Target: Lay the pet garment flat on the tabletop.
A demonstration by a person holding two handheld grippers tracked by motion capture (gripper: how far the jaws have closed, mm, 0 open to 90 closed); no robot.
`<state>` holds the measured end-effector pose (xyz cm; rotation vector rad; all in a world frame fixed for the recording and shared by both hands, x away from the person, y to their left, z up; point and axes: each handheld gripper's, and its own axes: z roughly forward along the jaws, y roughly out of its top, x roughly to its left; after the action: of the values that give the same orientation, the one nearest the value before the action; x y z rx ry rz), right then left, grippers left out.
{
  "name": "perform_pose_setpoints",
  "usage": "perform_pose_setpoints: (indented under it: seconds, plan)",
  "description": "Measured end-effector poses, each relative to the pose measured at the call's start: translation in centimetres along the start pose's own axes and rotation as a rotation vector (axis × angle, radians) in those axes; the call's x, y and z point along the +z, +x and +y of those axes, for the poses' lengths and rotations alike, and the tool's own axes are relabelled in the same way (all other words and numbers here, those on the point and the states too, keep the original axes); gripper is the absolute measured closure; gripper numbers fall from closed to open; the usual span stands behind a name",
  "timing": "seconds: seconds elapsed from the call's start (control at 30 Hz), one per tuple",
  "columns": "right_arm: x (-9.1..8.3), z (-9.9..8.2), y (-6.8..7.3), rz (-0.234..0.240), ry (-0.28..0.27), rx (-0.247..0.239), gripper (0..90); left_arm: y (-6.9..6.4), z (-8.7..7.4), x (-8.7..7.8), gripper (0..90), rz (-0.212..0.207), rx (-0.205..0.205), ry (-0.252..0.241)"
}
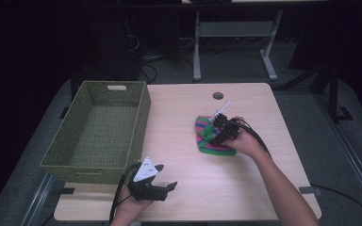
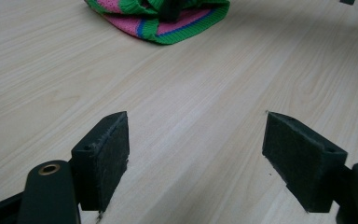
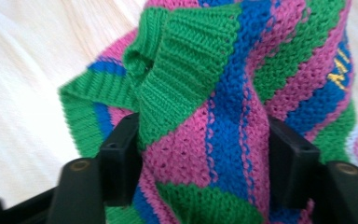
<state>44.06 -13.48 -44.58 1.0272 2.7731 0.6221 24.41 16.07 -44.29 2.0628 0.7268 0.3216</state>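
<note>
Right gripper view is showing the right gripper [image 3: 200,154] gathering a knitted cloth [image 3: 242,93], green, pink and blue striped, bunched between its jaws, lying right of table [image 1: 264,179] centre. The left gripper [image 2: 196,154] is gaping unladen, near.

Can't really tell if the right gripper [image 3: 200,154] actually pinches the knit garment [image 3: 223,116]: folds bulge between both pads and hide the contact (slightly blurry too). Can't read the yellow stitching [image 3: 338,70], cut off at the right edge. Far half of the garment chopped by the top edge in the left gripper view.
</note>
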Motion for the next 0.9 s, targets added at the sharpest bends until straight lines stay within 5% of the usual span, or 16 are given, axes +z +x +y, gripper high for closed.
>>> perform_pose_setpoints:
  seconds: [0.13,0.9]
  plan:
    - [0.25,0.07,0.93,-0.074,0.011,-0.053,38.7,-0.08,0.05,0.01,22.6,0.001,0.004,-0.001]
    - [0.04,0.15,0.66,-0.119,0.012,-0.019,61.4,-0.12,0.0,0.11,22.6,-0.001,0.007,0.005]
